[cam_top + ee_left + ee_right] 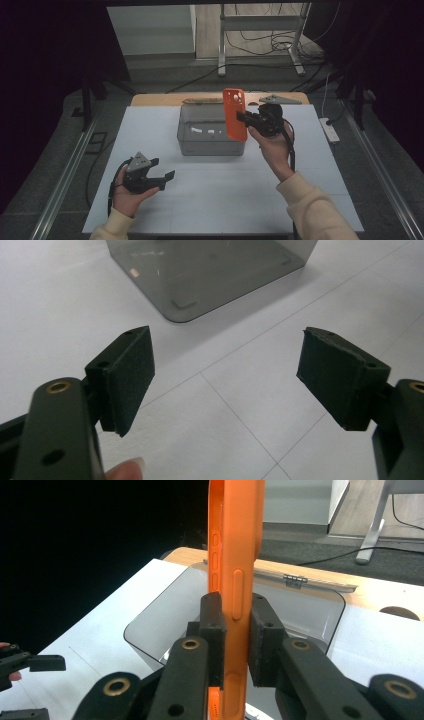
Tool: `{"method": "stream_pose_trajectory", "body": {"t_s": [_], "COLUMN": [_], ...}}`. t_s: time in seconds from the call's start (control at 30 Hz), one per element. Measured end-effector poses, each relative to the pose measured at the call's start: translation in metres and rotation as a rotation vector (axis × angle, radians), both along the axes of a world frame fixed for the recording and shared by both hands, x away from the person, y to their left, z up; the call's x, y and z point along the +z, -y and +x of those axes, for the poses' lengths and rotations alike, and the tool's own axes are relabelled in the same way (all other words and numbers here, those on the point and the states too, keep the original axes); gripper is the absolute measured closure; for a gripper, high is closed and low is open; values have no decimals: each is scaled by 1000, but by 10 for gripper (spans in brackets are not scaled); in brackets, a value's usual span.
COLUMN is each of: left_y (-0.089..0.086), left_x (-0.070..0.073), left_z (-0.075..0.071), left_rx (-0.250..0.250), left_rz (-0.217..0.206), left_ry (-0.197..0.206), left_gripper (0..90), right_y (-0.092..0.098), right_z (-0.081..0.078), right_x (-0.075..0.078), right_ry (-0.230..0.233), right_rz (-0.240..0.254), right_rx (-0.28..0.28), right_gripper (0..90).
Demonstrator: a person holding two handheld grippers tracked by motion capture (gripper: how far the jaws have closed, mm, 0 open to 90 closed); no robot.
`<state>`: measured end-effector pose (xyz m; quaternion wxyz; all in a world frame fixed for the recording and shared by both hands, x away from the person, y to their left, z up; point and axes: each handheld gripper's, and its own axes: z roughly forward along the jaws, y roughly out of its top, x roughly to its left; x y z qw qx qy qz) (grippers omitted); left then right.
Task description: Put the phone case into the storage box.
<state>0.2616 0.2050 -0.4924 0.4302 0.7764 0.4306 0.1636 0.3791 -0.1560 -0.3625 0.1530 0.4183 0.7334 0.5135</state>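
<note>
An orange phone case hangs upright above the right end of a smoky clear plastic box. My right gripper is shut on the case, coming at it from the right. In the right gripper view the pads pinch the edge of the orange phone case from both sides, over the open box. My left gripper rests low at the front left of the white table, well clear of the box, jaws wide. In the left gripper view nothing lies between its pads, and a corner of the box stands ahead.
The box's lid lies on the wooden strip behind it, with a grey three-cornered plate to its right. A white power strip lies off the table's right edge. A metal stand and cables sit on the floor beyond.
</note>
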Motion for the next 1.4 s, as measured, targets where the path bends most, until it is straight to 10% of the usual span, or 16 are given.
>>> {"method": "stream_pose_trajectory", "body": {"t_s": [1.4], "left_y": [2], "left_x": [-1], "left_z": [0], "left_rx": [-3], "left_rz": [3], "left_ry": [-11], "left_gripper": [226], "right_y": [-14], "right_z": [27], "right_x": [1], "right_ry": [-38], "right_rz": [-85], "right_rx": [-70], "right_gripper": [791]}}
